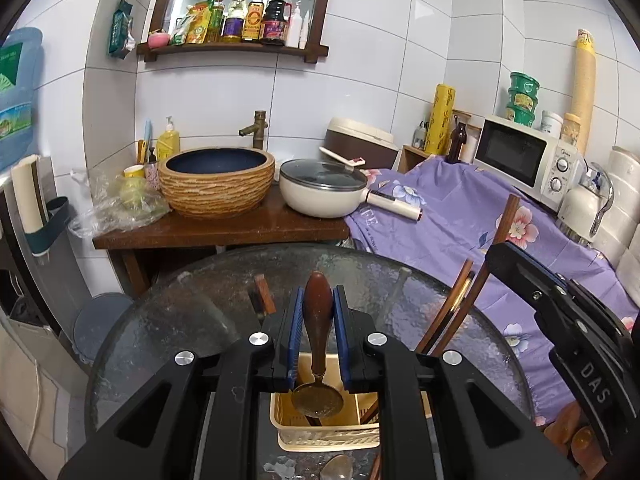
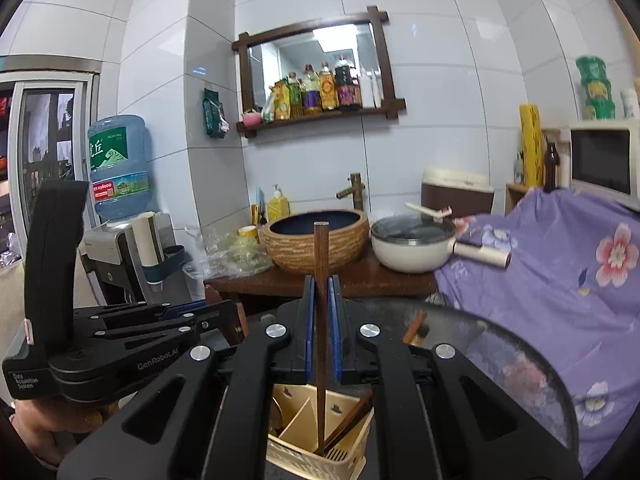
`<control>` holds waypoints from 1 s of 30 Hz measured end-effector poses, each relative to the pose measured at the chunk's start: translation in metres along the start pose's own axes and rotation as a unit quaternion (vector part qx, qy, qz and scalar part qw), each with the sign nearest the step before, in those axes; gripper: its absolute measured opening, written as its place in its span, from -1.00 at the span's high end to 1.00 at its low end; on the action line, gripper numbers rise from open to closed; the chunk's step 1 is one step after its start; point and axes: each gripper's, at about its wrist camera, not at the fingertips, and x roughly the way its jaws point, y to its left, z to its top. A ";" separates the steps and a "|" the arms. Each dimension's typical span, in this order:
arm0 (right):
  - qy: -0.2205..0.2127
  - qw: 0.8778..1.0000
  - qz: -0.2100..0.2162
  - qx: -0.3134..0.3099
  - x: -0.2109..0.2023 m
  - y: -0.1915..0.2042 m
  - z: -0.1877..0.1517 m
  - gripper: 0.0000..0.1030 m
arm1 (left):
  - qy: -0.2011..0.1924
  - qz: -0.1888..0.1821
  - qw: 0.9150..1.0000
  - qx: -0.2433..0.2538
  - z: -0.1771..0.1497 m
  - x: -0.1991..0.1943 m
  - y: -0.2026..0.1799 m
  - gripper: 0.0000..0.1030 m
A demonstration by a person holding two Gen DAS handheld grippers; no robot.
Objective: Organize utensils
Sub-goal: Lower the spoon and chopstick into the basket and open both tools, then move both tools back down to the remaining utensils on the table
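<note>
My left gripper point(image 1: 318, 294) is shut on a wooden-handled spoon point(image 1: 318, 320). Its handle points up and its brass bowl hangs just above the cream utensil holder point(image 1: 320, 438) on the round glass table point(image 1: 180, 320). My right gripper point(image 2: 322, 280) is shut on an upright brown chopstick point(image 2: 321, 248) whose lower tip reaches down into the holder point(image 2: 296, 458). The holder has dividers, and more brown sticks lean inside it. The two grippers are side by side: the right gripper point(image 1: 496, 252) shows at the right edge of the left wrist view, the left gripper point(image 2: 224, 308) at the left of the right wrist view.
A metal spoon point(image 1: 336, 468) lies on the glass near the holder. A small brown block point(image 1: 264, 296) stands further back. Beyond the table are a wooden counter with a basin sink point(image 1: 218, 182) and a lidded cream pan point(image 1: 320, 192). A purple floral cloth point(image 1: 440, 240) and a microwave point(image 1: 520, 156) are at the right.
</note>
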 end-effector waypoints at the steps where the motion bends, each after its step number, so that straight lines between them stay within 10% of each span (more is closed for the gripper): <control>1: 0.004 1.000 0.000 0.003 0.002 -0.001 -0.004 0.85 | 0.002 0.001 1.000 -0.001 -0.004 0.003 0.001 0.72; 18: 0.040 0.999 0.003 0.017 0.016 -0.010 -0.038 0.85 | 0.050 0.012 0.999 0.001 -0.046 0.037 0.006 0.72; 22: 0.047 0.999 0.005 0.007 0.014 -0.009 -0.042 0.58 | 0.033 0.001 0.999 0.001 -0.045 0.027 0.007 0.11; 24: 0.035 0.999 0.000 0.007 0.006 -0.009 -0.046 -0.05 | 0.010 -0.003 1.000 -0.005 -0.046 0.014 0.011 -0.23; 30: 0.027 0.999 -0.001 0.029 -0.030 -0.011 -0.066 -0.07 | -0.019 -0.012 0.999 -0.026 -0.067 -0.025 0.025 -0.42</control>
